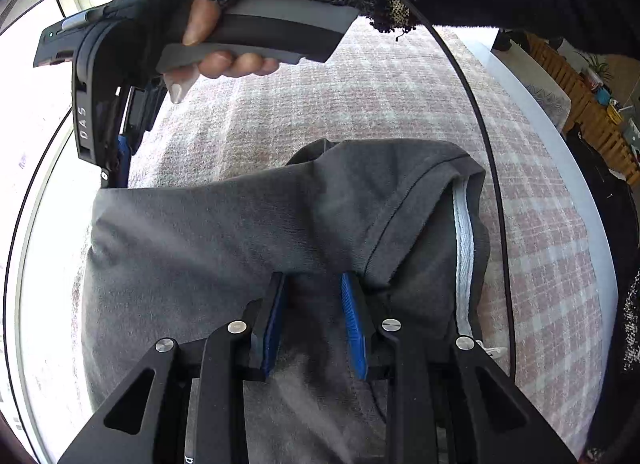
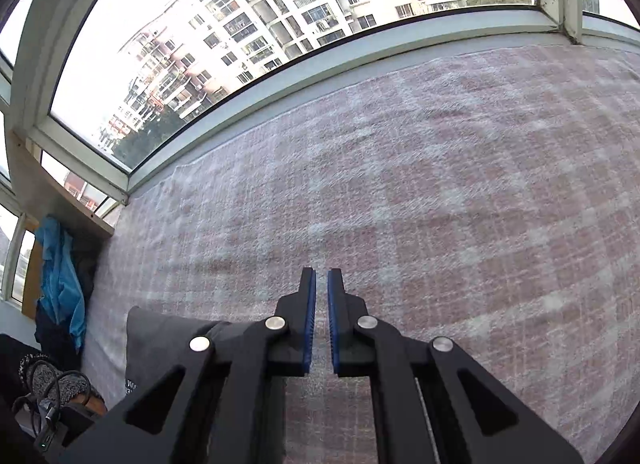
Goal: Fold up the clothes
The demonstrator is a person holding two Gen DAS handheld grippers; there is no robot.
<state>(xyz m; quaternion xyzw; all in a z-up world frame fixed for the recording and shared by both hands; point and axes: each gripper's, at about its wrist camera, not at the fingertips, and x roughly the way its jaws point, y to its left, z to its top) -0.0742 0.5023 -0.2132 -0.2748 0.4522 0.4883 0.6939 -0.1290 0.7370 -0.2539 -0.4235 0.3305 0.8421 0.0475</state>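
Dark grey garment (image 1: 224, 248) lies on the checked blanket (image 1: 400, 104), partly folded: a hemmed flap is turned over the body, further folds judged outstanding. Left tool (image 1: 314, 284) spread open over the cloth, gripping nothing. Right tool (image 2: 321, 280) nearly closed, empty, beside the garment's far edge.

The garment (image 1: 248, 232) lies on the blanket (image 1: 400, 104), which spreads beyond it on the far side and to the right. The left gripper (image 1: 314, 304) sits over the garment's near part, its fingers apart. The right gripper (image 2: 321, 304) hangs above bare blanket (image 2: 440, 184), with the garment (image 2: 160, 336) down to its left. A window (image 2: 240, 44) runs along the blanket's far edge, and a hanging cloth (image 2: 60, 276) is at the left end.
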